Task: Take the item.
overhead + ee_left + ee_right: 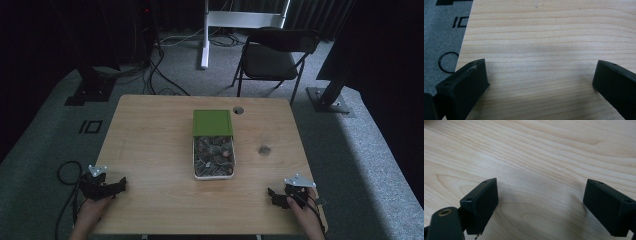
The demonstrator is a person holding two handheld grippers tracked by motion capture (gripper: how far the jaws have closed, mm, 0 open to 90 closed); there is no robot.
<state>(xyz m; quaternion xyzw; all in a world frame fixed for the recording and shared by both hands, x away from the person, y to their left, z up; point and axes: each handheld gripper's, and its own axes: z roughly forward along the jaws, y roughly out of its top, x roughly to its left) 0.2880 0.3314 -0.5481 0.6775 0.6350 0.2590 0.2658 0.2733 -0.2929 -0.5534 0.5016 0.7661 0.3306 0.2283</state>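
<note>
A white box (214, 157) with several small dark packets inside stands at the middle of the wooden table (150, 145). Its green lid (213, 122) is slid back and covers the far part. My left gripper (121, 184) rests at the table's near left edge, held by a hand, pointing right. In the left gripper view the left gripper (541, 77) is open, with bare wood between its jaws. My right gripper (271, 195) sits at the near right corner, pointing left. The right gripper (541, 195) is open in its own view, over bare wood.
A round cable hole (238, 110) and a dark knot (264, 150) mark the table's right half. A black folding chair (275, 55) and a white stand leg (205, 35) are beyond the far edge. Cables lie on the grey carpet (45, 130) at the left.
</note>
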